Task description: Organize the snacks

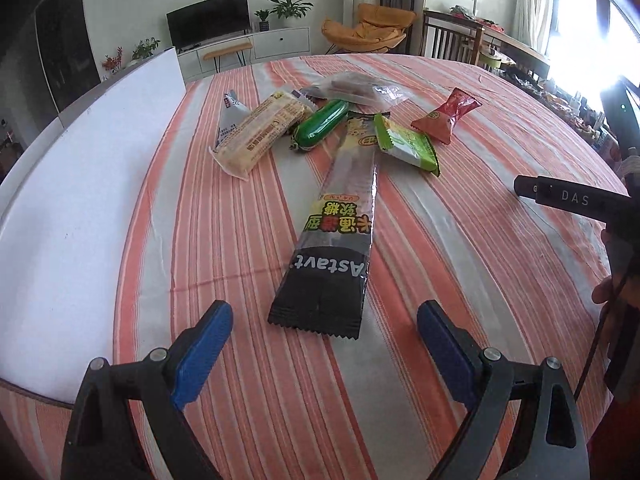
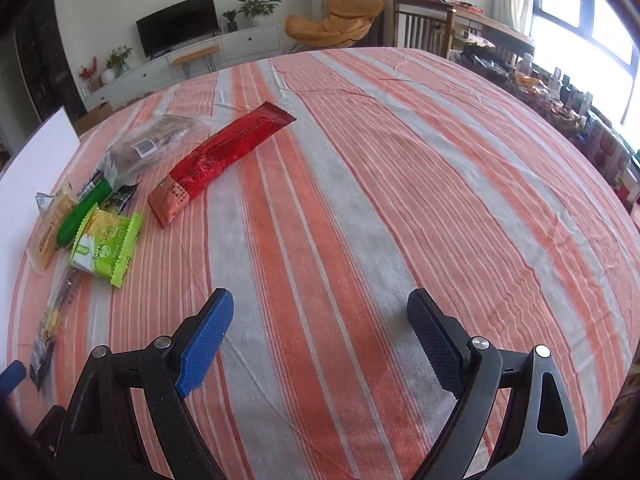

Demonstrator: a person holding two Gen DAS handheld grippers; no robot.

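at the far left a white board [image 1: 80, 184] lay on the counter [image 1: 460, 264], which was covered by a cloth with orange and grey stripes. beside the board the snacks lay in a loose group. first came a grey triangular packet [image 1: 230, 118], and a beige cracker pack [image 1: 262, 134] rested partly on it. next to that lay a green sausage-shaped snack [image 1: 320, 124], touching the cracker pack. behind it was a clear bag with brown pieces [image 1: 354, 90]. a long black candy bar wrapper [image 1: 334, 236] reached from the group toward the left hand-held gripper [image 1: 324, 340], which was released, with its blue pads wide apart just before the near end of the wrapper and holding nothing. a light green packet [image 1: 408, 146] lay on the far part of the black wrapper, and a red packet [image 1: 448, 116] lay just to the right of it. the right hand-held gripper [image 2: 320, 336] was also released, above bare cloth, well apart from the snacks, with nothing between its pads.
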